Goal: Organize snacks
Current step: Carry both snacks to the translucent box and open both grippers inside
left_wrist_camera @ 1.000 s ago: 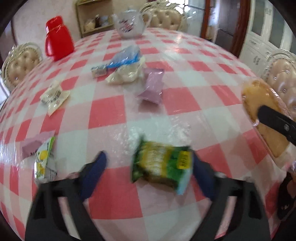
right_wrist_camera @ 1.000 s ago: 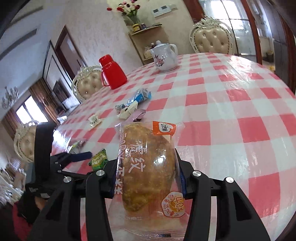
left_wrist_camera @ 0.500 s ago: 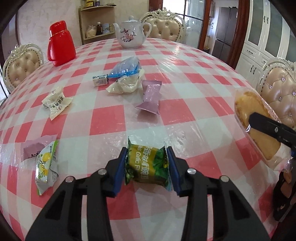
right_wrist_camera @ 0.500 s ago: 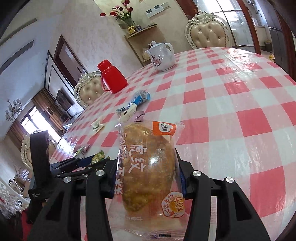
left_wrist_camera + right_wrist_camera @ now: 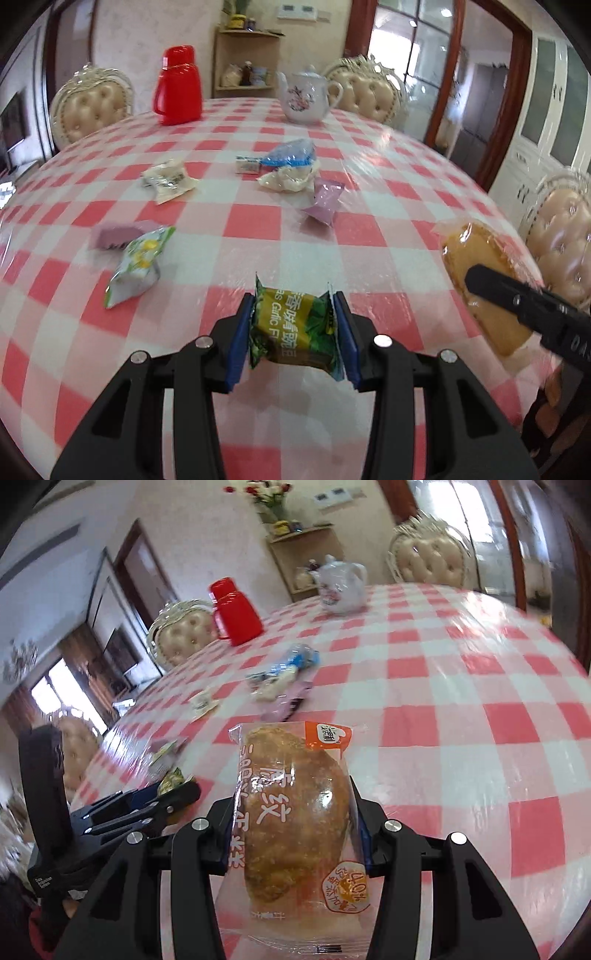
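L gripper [image 5: 291, 334] clamps green snack pkt [image 5: 295, 328], R gripper [image 5: 295, 827] clamps bread pkt [image 5: 291, 812]; approx six snacks left scattered on table [image 5: 258, 221].

Both wrist views over table [image 5: 369, 236]

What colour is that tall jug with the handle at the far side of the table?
Bright red all over; the jug shows best in the left wrist view.
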`<state>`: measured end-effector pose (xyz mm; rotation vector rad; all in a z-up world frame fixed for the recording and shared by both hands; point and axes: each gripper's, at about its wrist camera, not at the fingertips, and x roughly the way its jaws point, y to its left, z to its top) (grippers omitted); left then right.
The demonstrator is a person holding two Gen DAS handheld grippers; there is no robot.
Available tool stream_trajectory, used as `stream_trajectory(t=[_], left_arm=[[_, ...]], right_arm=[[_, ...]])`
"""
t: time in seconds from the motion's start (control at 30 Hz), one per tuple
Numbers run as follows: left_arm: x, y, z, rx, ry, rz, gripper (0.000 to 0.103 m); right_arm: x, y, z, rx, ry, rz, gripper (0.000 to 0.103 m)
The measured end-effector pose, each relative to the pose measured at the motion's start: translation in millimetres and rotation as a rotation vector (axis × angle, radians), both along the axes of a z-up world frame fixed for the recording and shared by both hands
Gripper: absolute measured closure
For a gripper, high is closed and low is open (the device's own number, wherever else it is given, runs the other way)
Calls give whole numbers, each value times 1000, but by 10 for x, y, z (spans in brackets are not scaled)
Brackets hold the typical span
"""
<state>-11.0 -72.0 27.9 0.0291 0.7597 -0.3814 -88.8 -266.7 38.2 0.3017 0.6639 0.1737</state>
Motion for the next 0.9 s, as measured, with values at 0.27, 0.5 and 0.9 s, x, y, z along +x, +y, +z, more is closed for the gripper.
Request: stream_trajectory(t=[0.27, 0.5, 0.9], left_arm=[[-388, 83, 62, -13, -29, 34, 60], [-707, 87, 81, 51, -27, 35, 60], [-1144, 532, 348, 94, -67, 129, 60]], right_arm=[[-296, 162, 48, -19, -6, 41, 55], [-484, 329, 77, -31, -13, 81, 55], [-788, 739, 219, -70, -43, 177, 55]])
